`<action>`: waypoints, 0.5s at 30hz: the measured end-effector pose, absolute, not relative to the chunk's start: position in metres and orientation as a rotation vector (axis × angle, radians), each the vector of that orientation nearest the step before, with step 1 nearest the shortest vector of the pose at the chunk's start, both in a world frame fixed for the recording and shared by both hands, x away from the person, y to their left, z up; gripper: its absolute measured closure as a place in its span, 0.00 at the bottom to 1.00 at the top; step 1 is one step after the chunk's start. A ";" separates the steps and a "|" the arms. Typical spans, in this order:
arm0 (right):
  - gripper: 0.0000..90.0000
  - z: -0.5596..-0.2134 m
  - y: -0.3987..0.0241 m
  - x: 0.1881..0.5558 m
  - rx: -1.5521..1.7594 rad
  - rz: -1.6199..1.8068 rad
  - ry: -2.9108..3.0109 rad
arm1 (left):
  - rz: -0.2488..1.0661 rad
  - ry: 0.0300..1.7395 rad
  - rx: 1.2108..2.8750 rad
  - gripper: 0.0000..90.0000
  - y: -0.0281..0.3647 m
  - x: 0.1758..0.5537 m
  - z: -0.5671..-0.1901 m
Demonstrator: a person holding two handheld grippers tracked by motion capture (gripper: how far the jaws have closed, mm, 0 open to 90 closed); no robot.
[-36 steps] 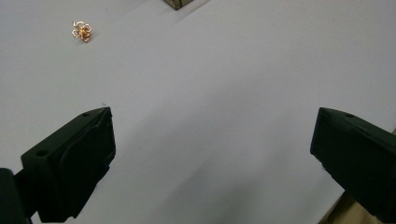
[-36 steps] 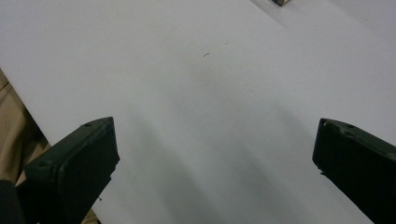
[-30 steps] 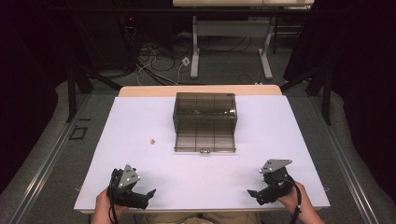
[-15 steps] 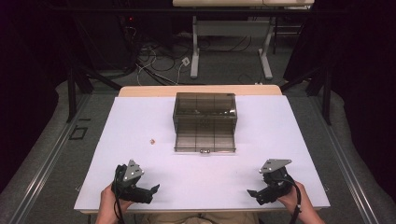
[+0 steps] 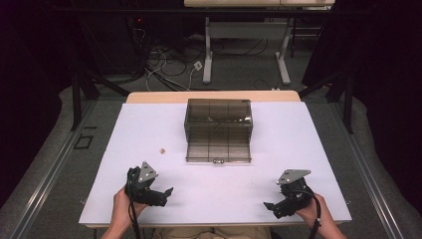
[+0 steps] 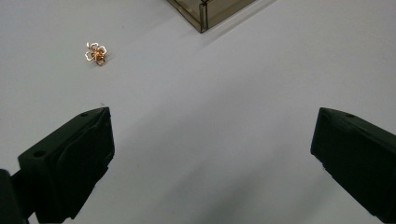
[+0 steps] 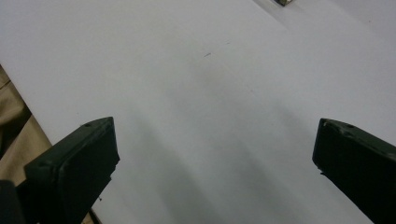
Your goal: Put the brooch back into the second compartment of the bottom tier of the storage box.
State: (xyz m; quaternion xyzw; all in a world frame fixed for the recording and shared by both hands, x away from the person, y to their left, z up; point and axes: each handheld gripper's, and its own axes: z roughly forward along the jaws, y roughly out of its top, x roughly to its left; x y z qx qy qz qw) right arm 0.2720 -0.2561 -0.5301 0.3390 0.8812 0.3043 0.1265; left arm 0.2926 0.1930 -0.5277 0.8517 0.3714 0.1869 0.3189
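Observation:
A small gold flower-shaped trinket (image 5: pixel 162 150) (image 6: pixel 96 52) lies on the white table, left of a smoky clear box (image 5: pixel 218 130) whose front flap is folded down. My left gripper (image 5: pixel 166 191) (image 6: pixel 212 154) is held near the front left, open, with nothing between its jaws; the trinket lies ahead and to the left of them, and a corner of the box (image 6: pixel 205 11) shows farther off. My right gripper (image 5: pixel 267 205) (image 7: pixel 215 158) hovers at the front right, open and empty, over bare table.
The white table top (image 5: pixel 298 149) ends close to both hands at its front edge (image 5: pixel 214 224). A person's tan clothing (image 7: pixel 14 126) shows past that edge. Cables and desk legs (image 5: pixel 209 55) stand on the floor behind the table.
The left hand and its gripper have shifted a little to the right and forward over the last second. The right gripper, the box and the trinket have stayed put.

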 end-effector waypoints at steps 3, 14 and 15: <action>0.00 -0.530 -0.256 0.272 0.986 0.887 2.564 | 0.485 0.979 2.239 0.00 0.192 0.296 -0.528; 0.00 -0.529 -0.257 0.272 0.993 0.883 2.567 | 0.508 1.005 2.214 0.00 0.188 0.315 -0.529; 0.00 -0.529 -0.257 0.272 0.988 0.887 2.570 | 0.511 1.006 2.220 0.00 0.188 0.317 -0.529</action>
